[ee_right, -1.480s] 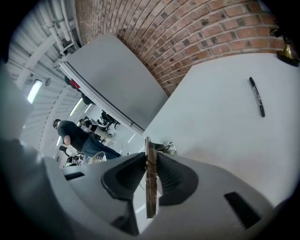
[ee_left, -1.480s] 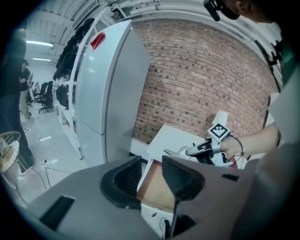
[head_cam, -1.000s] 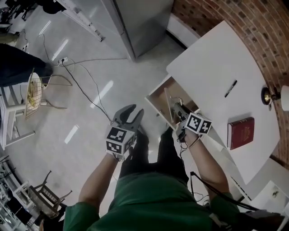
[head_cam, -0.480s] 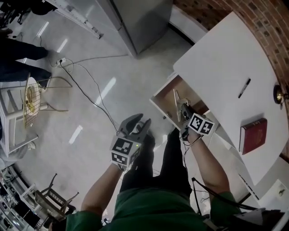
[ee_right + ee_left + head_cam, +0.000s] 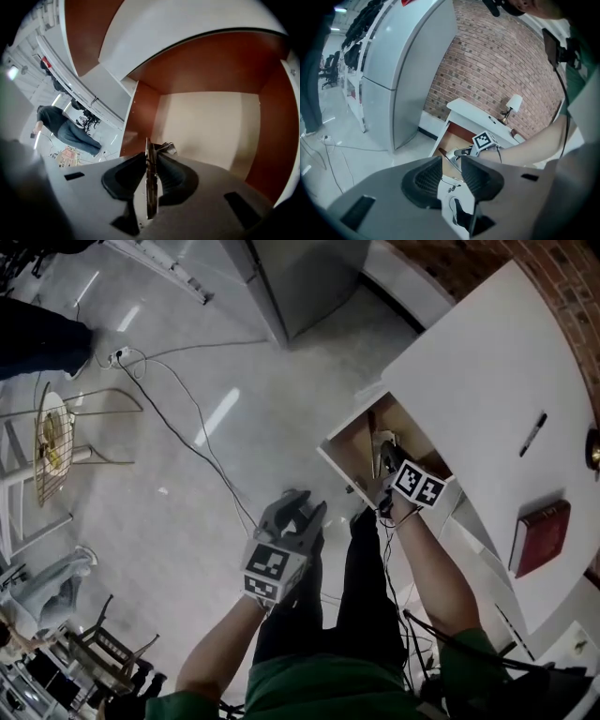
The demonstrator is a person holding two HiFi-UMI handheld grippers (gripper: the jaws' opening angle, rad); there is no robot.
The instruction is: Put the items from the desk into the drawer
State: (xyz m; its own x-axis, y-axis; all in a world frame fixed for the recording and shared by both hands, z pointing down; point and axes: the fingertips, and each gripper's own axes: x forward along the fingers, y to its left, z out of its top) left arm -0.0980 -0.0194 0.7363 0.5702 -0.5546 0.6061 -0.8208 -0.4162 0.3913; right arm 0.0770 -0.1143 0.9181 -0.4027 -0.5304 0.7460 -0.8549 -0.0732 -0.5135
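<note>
The desk's wooden drawer (image 5: 358, 435) stands pulled out, and its pale floor (image 5: 206, 126) looks bare. My right gripper (image 5: 384, 458) reaches into it, shut on a thin flat board with a metal clip (image 5: 150, 187), held on edge between the pads. In the left gripper view the same right gripper (image 5: 461, 152) is over the drawer (image 5: 449, 139). My left gripper (image 5: 298, 512) hangs open over the floor, left of the drawer, with nothing between its jaws (image 5: 451, 164). A black pen (image 5: 532, 434) and a red book (image 5: 541, 537) lie on the white desk (image 5: 469, 362).
A small lamp (image 5: 512, 104) stands at the desk's far end against the brick wall. A tall grey cabinet (image 5: 398, 70) stands left of the desk. Cables (image 5: 178, 432) trail over the floor, and a wire chair (image 5: 52, 437) is at the far left.
My right gripper has carried the board a little deeper into the drawer. The left gripper has stayed open and drifted back toward the person's legs.
</note>
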